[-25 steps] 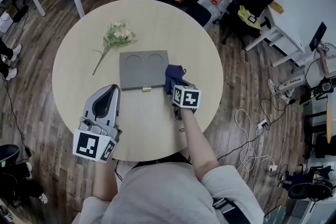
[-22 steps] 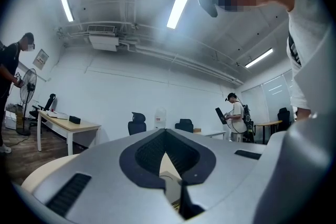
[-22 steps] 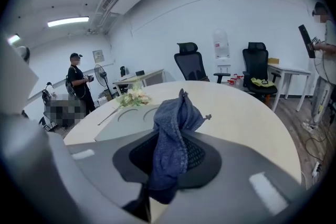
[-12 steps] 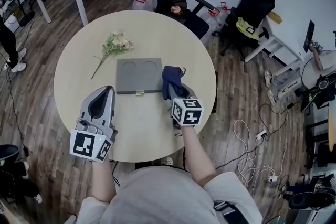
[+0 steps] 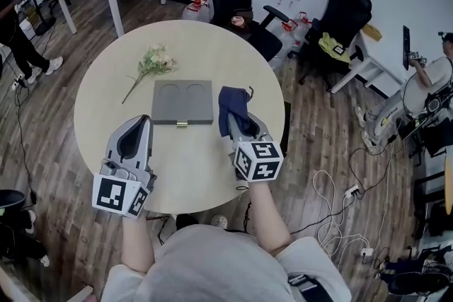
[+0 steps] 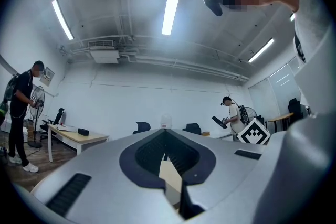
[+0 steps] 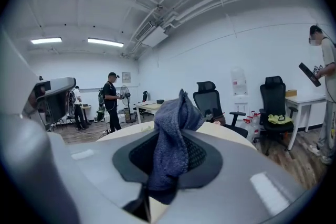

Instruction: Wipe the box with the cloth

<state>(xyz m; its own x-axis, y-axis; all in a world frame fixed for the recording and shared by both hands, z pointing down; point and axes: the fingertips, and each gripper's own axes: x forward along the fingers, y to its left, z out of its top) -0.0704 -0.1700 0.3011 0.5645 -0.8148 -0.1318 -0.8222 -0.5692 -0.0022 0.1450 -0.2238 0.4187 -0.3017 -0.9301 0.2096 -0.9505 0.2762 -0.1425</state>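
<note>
Cloth (image 5: 232,108): dark blue, fuzzy napped pile, matt. Box (image 5: 182,101): grey lid, smooth, matt. Small brassy metal clasp (image 5: 182,124) on its front edge. Table (image 5: 106,99): pale wood-look top, smooth, low sheen. Left gripper (image 5: 141,121), right gripper (image 5: 244,125): smooth light-grey plastic shells, faint sheen. Pads (image 6: 149,150): dark, ribbed, matt. Floor (image 5: 42,152): dark wood planks, slight gloss.

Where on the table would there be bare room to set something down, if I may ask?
Bare: the far part of the table beyond the box and flowers, and the near strip between the left gripper and right gripper. Crowded: the box's right side, where the right gripper holds the cloth.
</note>
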